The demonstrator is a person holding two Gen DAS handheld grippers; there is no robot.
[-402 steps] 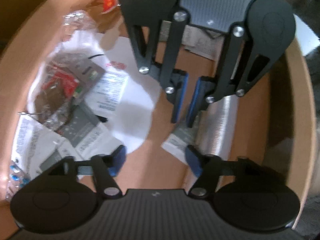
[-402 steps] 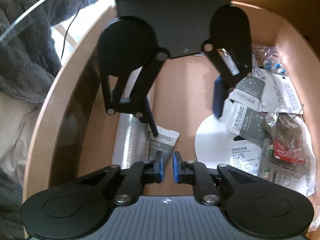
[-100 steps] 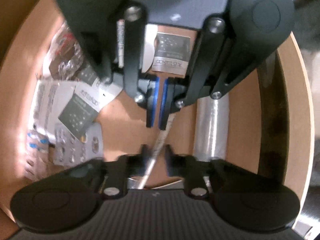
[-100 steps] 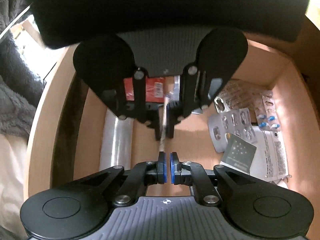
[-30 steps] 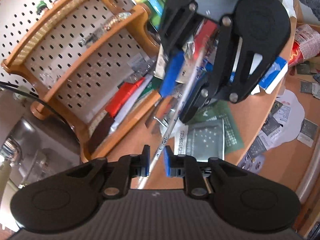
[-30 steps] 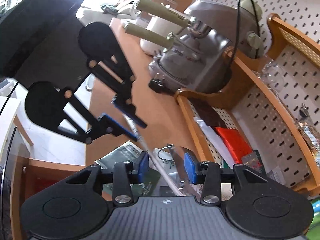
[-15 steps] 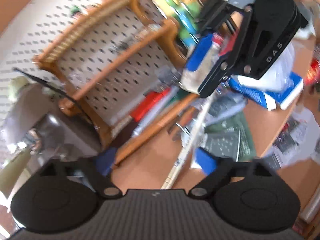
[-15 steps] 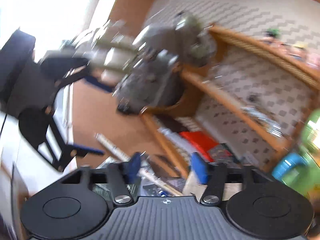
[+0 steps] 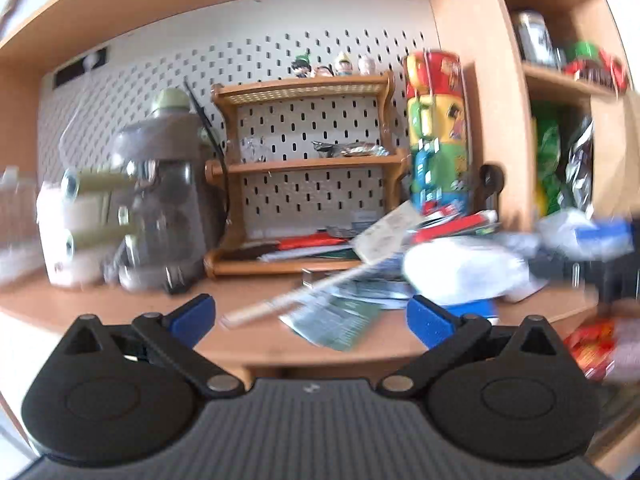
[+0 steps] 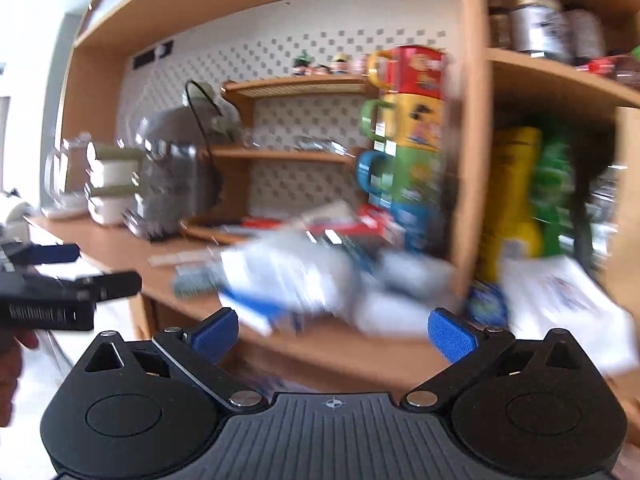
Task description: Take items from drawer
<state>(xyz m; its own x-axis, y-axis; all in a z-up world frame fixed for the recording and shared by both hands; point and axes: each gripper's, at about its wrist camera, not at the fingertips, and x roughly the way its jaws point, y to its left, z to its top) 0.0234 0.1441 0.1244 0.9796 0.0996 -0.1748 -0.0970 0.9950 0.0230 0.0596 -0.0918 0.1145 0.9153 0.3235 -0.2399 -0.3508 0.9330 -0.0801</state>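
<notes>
Both hand-held grippers empty, jaws spread; thin stick lies on the counter ahead.

Your left hand-held gripper (image 9: 310, 314) faces the counter (image 9: 120, 308) with jaws wide apart, holding nothing; your right hand-held gripper (image 10: 334, 330) is likewise spread and empty. The thin white stick (image 9: 296, 294) rests on the counter just ahead of the left one, long axis running from near-left up to far-right, its far end in the packet pile (image 9: 340, 312). Left is nearer. The drawer is not in view; both views are blurred.
</notes>
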